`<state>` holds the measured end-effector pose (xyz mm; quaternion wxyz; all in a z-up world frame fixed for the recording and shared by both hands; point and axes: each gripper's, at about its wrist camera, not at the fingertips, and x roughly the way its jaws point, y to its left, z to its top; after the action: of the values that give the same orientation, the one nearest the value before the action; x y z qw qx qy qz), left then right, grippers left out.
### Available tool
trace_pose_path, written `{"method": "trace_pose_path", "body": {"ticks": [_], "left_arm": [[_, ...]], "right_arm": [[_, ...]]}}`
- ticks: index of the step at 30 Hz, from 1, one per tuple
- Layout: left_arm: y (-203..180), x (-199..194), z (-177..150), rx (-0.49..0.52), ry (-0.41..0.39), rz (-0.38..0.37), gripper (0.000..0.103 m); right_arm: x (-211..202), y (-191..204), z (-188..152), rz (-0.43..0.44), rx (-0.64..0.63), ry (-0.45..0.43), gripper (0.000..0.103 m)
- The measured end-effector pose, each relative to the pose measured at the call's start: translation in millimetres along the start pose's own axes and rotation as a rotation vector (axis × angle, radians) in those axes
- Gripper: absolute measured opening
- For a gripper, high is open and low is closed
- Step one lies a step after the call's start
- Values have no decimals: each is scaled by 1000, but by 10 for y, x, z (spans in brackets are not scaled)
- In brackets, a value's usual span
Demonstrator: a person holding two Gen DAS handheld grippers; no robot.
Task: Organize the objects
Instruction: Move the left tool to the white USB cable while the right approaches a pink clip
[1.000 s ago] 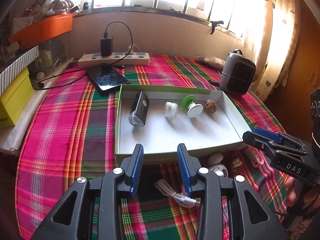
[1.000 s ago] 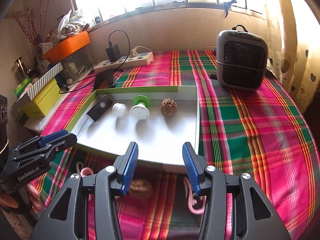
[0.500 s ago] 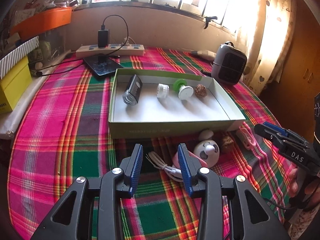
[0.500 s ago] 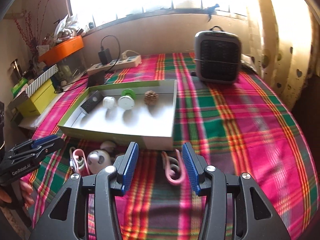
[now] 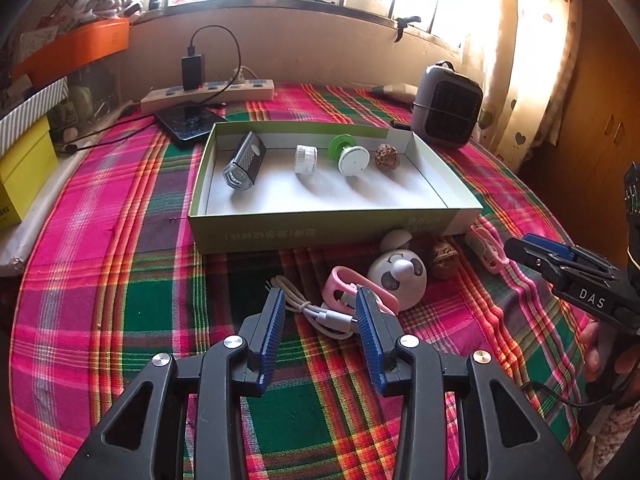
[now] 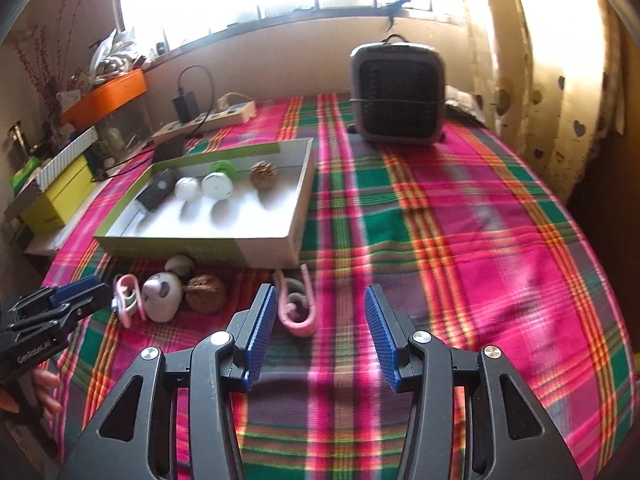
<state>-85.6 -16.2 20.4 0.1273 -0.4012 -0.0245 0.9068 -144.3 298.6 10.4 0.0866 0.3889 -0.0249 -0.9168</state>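
Observation:
A shallow green box holds a black ribbed gadget, a white cap, a green and white knob and a walnut. In front of it on the plaid cloth lie a white cable, a pink clip, a small panda fan, a second walnut and another pink clip. My left gripper is open, with the cable on the cloth between its fingers but untouched. My right gripper is open just right of that second pink clip and holds nothing.
A grey heater stands at the back right. Behind the box are a power strip and a phone. Yellow and orange boxes line the left side. A hand holds the right gripper.
Both grippers have drawn back from the box and sunk a little. The loose items in front of the box now show fully, and the cable lies between the left fingers.

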Motion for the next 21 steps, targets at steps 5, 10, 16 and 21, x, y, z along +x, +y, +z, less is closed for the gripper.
{"method": "trace_pose_path", "body": {"ticks": [5,10,16,21], "left_arm": [[-34,21,-33,14,15,-3,35],[-42,16,-48,30,20,3,35],[-34,8,-56,35,21,18,36],[50,9,-74,7,28,57,36]], "right_arm": [[72,48,-30,8,-19,27,47],[128,60,-36,0,-32,43,47],[175,64,-21,-8,-37,53,47],[238,89,-21,-20,-43,77,47]]}}
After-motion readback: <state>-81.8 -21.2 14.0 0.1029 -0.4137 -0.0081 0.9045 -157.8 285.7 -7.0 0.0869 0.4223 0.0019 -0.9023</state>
